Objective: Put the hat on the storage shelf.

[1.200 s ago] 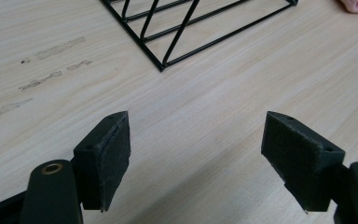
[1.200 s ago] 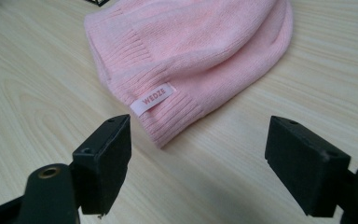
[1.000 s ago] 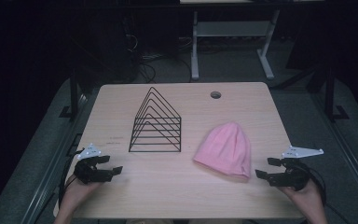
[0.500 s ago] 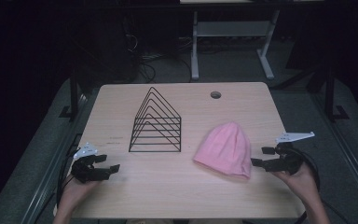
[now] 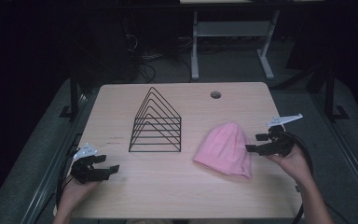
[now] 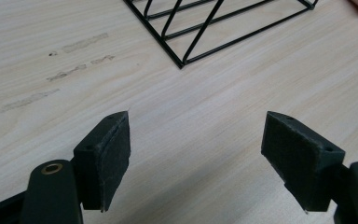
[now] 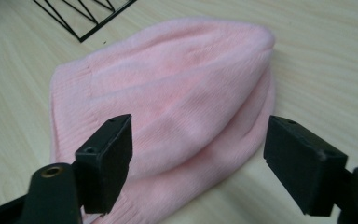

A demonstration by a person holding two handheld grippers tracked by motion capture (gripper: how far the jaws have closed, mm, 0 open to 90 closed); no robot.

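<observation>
A pink knit beanie (image 5: 224, 149) lies flat on the wooden table (image 5: 177, 196), right of centre. A black wire rack (image 5: 157, 122) shaped like a row of triangles stands at the table's middle. My right gripper (image 5: 256, 143) hovers open at the beanie's right edge, jaws pointing left at it; in the right gripper view the beanie (image 7: 168, 98) spreads just beyond the gripper (image 7: 198, 163). My left gripper (image 5: 107, 164) is open near the table's front left corner, over bare wood (image 6: 200, 140), with the rack's corner (image 6: 182, 63) farther off.
A round cable hole (image 5: 216, 95) sits near the table's far edge. Faint scuff marks (image 6: 51, 84) streak the wood left of the rack. Behind the table are a white metal frame (image 5: 228, 32) and cables on a dark floor.
My right gripper has moved up and left from the table's right edge until its jaws reach the beanie's side. The left gripper has barely shifted.
</observation>
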